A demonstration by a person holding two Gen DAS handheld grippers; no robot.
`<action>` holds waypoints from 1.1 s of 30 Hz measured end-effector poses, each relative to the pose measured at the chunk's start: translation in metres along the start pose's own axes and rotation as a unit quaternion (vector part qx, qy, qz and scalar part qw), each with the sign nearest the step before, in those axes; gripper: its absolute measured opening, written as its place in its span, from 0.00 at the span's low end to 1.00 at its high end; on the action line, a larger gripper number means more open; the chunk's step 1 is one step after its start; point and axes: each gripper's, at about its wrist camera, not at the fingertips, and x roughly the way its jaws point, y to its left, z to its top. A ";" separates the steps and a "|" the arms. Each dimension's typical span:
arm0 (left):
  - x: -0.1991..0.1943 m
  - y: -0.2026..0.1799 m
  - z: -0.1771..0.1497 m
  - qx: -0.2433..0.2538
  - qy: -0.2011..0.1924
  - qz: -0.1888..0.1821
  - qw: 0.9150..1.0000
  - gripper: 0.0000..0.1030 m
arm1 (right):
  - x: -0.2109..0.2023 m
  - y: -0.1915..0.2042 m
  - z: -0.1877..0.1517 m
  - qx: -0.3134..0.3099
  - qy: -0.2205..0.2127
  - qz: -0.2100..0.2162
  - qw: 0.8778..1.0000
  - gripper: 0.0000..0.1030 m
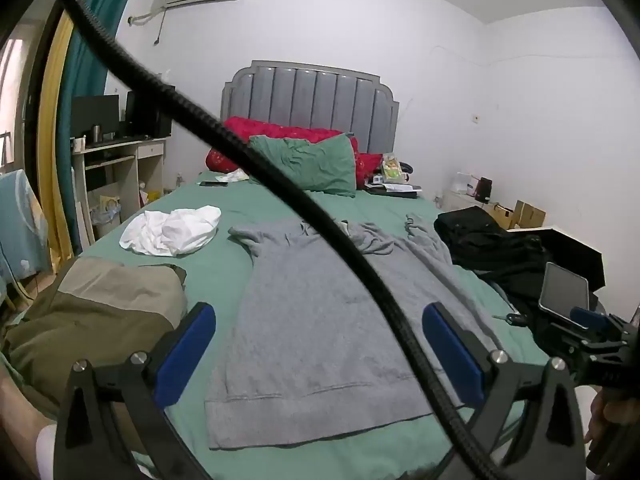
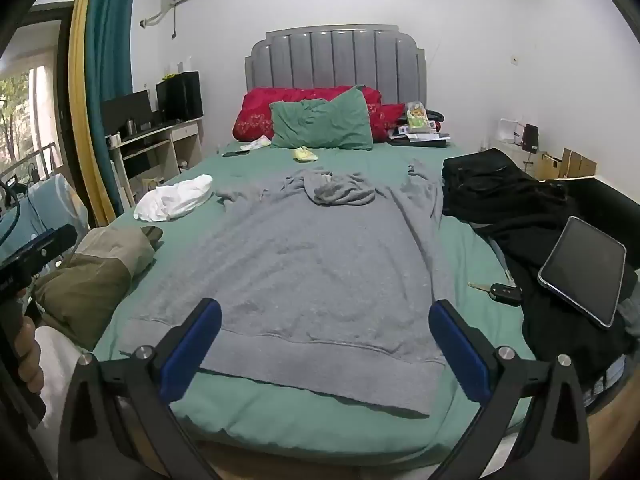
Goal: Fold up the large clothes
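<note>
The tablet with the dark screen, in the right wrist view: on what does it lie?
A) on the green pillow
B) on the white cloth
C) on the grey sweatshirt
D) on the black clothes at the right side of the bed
D: the tablet lies tilted on the heap of black clothes at the right edge of the bed, apart from the grey sweatshirt spread flat in the middle.

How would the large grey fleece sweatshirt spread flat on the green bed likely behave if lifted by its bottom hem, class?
The large grey fleece sweatshirt probably drapes limply: its hood lies crumpled. It looks thick, so likely weighty for cloth. On the green bedsheet it would probably drag and bunch, not slide.
</note>
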 end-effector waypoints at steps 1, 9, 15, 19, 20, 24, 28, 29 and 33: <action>0.000 0.000 0.000 0.001 -0.001 0.001 1.000 1.00 | -0.001 -0.001 0.000 0.006 -0.008 0.004 1.000 1.00; -0.005 0.001 0.000 0.010 -0.005 -0.008 1.000 1.00 | -0.003 -0.001 -0.002 0.007 -0.008 0.005 1.000 1.00; -0.007 -0.001 -0.001 0.015 -0.003 -0.015 1.000 1.00 | -0.006 -0.009 -0.003 0.017 -0.010 0.006 1.000 1.00; -0.009 -0.003 0.001 0.020 -0.007 -0.014 1.000 1.00 | -0.008 -0.009 -0.003 0.016 -0.013 0.005 1.000 1.00; -0.010 -0.004 0.001 0.021 -0.008 -0.014 1.000 1.00 | -0.008 -0.009 -0.003 0.016 -0.014 0.005 1.000 1.00; -0.008 -0.006 0.001 0.022 -0.007 -0.015 1.000 1.00 | -0.009 -0.009 -0.003 0.019 -0.013 0.005 1.000 1.00; -0.009 -0.007 0.001 0.023 -0.009 -0.014 1.000 1.00 | -0.011 -0.010 -0.002 0.022 -0.011 0.006 1.000 1.00; -0.009 -0.007 0.002 0.025 -0.009 -0.014 1.000 1.00 | -0.013 -0.009 -0.002 0.022 -0.012 0.006 1.000 1.00; -0.009 -0.006 0.004 0.028 -0.012 -0.014 0.999 1.00 | -0.013 -0.012 0.000 0.024 -0.017 0.006 1.000 1.00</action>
